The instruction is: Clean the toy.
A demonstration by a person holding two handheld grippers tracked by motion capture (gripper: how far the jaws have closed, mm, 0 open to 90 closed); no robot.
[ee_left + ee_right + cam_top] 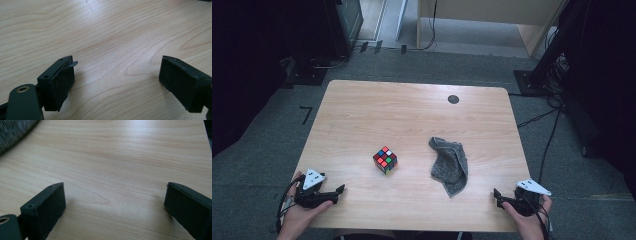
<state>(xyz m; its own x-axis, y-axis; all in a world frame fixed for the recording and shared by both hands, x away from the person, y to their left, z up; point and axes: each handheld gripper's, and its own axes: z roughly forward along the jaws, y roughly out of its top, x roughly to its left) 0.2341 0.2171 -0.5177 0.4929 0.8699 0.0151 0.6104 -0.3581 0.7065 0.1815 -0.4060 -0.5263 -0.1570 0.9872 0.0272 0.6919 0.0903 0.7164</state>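
Two hands are coming in at the bottom of the high view, each one holding a gripper low over the table (362,107). At the lower left of the frame the left gripper (338,192) is lying near the table's front edge, and its jaws are standing wide apart with only bare wood between them, as the left gripper view is showing. At the lower right the right gripper (497,196) is also resting with wide jaws, holding nothing. Near the middle of the frame the cube (385,159) is sitting on the wood, well apart from both grippers. Just right of it the grey cloth (450,165) is lying crumpled; its edge is appearing at the upper left of the right gripper view.
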